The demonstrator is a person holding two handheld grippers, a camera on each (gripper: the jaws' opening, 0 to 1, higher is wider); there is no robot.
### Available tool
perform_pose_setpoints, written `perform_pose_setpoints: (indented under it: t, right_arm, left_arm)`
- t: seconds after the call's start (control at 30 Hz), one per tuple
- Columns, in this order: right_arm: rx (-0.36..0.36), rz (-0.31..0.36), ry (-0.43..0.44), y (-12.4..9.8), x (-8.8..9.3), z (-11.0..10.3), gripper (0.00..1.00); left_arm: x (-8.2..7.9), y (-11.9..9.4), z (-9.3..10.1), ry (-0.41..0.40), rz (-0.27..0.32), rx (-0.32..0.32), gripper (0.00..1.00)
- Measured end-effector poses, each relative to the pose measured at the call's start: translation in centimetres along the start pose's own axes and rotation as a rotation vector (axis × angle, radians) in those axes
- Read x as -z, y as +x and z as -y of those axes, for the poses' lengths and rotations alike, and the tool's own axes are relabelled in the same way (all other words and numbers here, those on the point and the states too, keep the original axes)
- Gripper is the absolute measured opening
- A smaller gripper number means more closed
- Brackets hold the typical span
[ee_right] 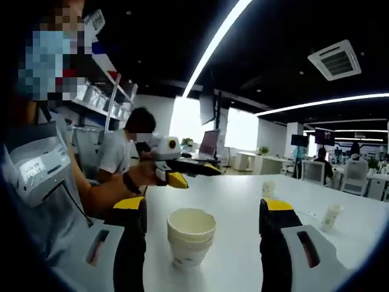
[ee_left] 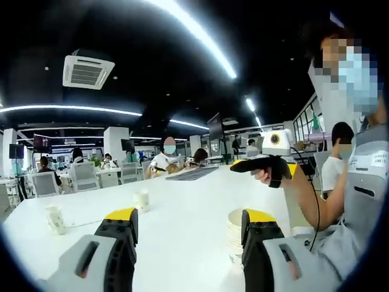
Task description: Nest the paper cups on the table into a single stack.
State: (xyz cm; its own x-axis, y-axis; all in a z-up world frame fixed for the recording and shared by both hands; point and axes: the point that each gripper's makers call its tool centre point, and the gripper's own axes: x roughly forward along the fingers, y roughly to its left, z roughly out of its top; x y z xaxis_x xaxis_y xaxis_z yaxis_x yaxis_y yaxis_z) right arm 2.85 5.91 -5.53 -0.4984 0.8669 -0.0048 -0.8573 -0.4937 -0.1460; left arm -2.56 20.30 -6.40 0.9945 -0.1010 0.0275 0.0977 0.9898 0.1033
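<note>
In the left gripper view, the left gripper [ee_left: 189, 226] is seen with its two yellow-tipped jaws spread wide and nothing between them; it is released. A stack of paper cups [ee_left: 234, 234] stands upright on the white table [ee_left: 182, 201], just beside the inner face of the jaw on the view's right and partly hidden by it; whether they touch cannot be told. Two single paper cups stand apart from the stack: a near cup [ee_left: 55, 218] toward the view's left edge and a far cup [ee_left: 141, 199] further along the table. The right gripper [ee_left: 267, 163] is observed held in a hand [ee_left: 262, 175] above the far side of the table, seen from its side.

In the right gripper view, the right gripper [ee_right: 203, 222] is likewise released, its jaws well apart. The stack of paper cups [ee_right: 191, 236] is seen standing upright on the table [ee_right: 231, 201] between the two jaws, touching neither. A small distant cup [ee_right: 268, 188] and a patterned cup [ee_right: 331, 216] stand further off on the table, toward the view's right. The left gripper [ee_right: 182, 167] is held by a hand [ee_right: 144, 173] above the table's edge, beyond the stack; its jaw state cannot be told from this angle. Seated people and chairs are noted in the background of both views.
</note>
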Motion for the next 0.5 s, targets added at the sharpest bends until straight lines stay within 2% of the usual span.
perform_pose_setpoints:
  t: [0.07,0.2,0.33,0.5]
  right_arm:
    - [-0.016,-0.016,0.009,-0.5,0.6,0.1,0.8]
    - [0.023,-0.027,0.022,-1.9,1.1,1.2,0.8]
    - [0.065,-0.013,0.021,-3.2,0.6,2.0,0.79]
    - [0.074,-0.008,0.006,-4.1,-0.1,1.8,0.79]
  left_arm:
    - [-0.1,0.0,-0.5,0.0,0.0,-0.009,0.74]
    - [-0.2,-0.2,-2.7,0.001,-0.006,-0.067,0.74]
    - [0.0,-0.3,-6.0,-0.029,0.006,-0.167,0.74]
    - [1.1,0.3,-9.4,-0.044,-0.017,-0.221,0.74]
